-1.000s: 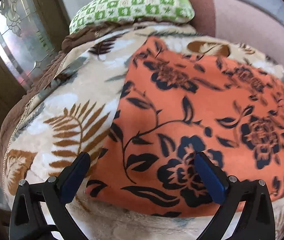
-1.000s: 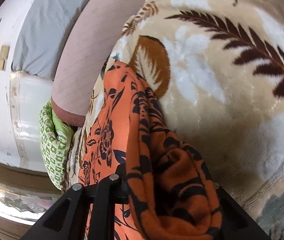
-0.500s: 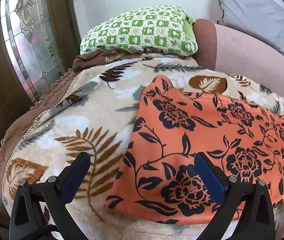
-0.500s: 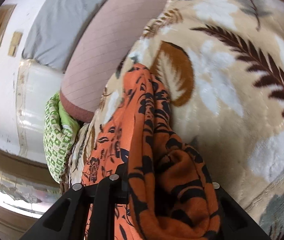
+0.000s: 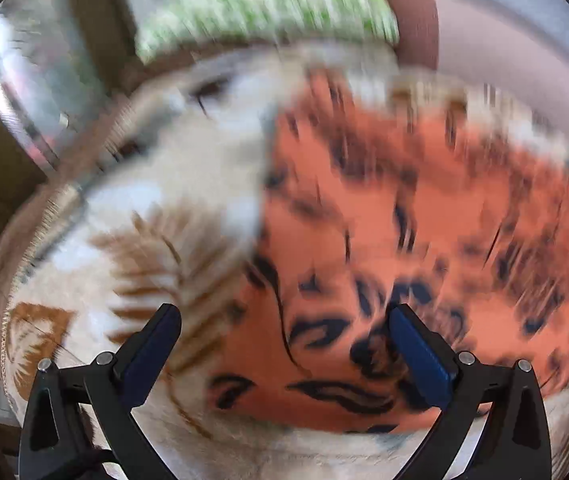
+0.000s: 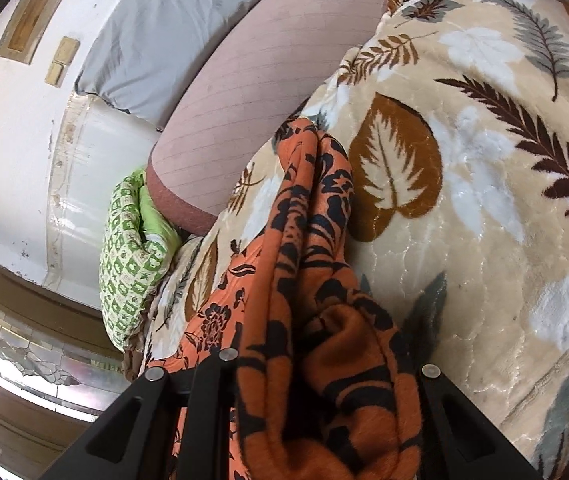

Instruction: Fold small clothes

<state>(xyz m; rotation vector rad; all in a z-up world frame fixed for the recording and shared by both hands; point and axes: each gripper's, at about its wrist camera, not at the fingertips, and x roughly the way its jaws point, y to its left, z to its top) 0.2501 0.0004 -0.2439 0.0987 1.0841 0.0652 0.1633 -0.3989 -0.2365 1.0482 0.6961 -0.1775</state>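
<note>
The left wrist view is being blurred by motion, so the fine pattern is hard to make out. The fingertips of the right gripper (image 6: 324,392) are being hidden by bunched fabric. The orange cloth (image 5: 404,220) with black flowers is being seen spread on a leaf-printed blanket (image 5: 144,220), and its right end is being held gathered and lifted, clamped in the right gripper. The left gripper (image 5: 284,336) is being held with fingers wide apart just above the near left corner of the cloth. A green pillow (image 6: 128,256) is lying far behind.

Both wrist views look closely onto the orange cloth (image 5: 404,220).
</note>
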